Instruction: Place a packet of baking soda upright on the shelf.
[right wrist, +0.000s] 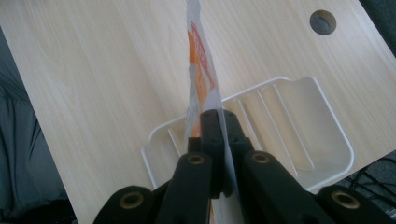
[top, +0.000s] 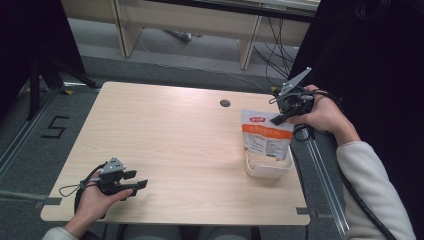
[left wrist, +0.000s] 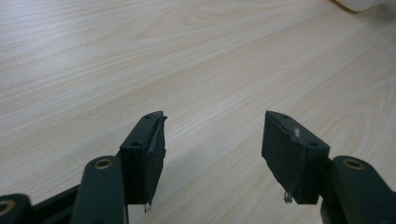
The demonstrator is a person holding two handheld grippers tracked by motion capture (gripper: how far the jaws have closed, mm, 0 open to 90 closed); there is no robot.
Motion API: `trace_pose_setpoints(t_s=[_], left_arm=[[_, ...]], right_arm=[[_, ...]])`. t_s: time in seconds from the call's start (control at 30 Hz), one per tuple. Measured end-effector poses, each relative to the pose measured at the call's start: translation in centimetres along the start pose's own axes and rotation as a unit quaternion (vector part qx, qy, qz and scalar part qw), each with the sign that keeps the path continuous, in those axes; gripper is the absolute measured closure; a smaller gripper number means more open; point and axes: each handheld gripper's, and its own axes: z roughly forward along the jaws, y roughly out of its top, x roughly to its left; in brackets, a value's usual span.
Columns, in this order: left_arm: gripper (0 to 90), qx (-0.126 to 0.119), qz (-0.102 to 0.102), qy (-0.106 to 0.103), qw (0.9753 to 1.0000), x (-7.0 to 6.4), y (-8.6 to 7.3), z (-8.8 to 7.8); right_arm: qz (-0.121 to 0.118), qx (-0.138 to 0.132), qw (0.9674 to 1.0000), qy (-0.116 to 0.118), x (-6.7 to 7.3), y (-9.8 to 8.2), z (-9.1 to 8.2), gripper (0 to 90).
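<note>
While the right gripper (top: 278, 119) pinches the top edge of an orange-and-white pouch (top: 265, 134), its jaws closed flat on the thin film, the packet hangs upright over a white ribbed tray (top: 268, 170) near the table's (top: 175, 135) right edge. A round cable hole (top: 225, 103) lies just beyond the pouch. At the near left corner, the left gripper (top: 139, 181) rests low over bare wood, jaws spread wide with nothing between them. Broad open tabletop separates the two hands.

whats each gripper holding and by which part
The right gripper pinches the white and orange plastic pouch by its top edge, above the white tray. The left gripper holds nothing.
</note>
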Motion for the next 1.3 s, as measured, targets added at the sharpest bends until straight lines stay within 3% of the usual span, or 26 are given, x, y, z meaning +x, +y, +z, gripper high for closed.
trace_pose_setpoints(t_s=[0.33,0.47,1.0,1.3], left_arm=[[38.8,0.001,0.001,0.002,1.0000,0.0,0.0,0.0],[38.8,0.001,0.001,0.001,1.0000,0.0,0.0,0.0],[38.8,0.003,-0.001,0.001,1.0000,0.0,0.0,0.0],[38.8,0.003,0.002,0.001,1.0000,0.0,0.0,0.0]], right_arm=[[-0.004,0.006,1.0000,-0.002,-0.5,-0.6,0.2,90.0],[0.005,0.007,1.0000,-0.005,-0.5,-0.6,0.2,90.0],[-0.038,0.014,0.9986,-0.033,-0.9,-0.4,0.8,90.0],[-0.049,0.014,0.9976,-0.047,-1.0,-0.3,1.0,90.0]])
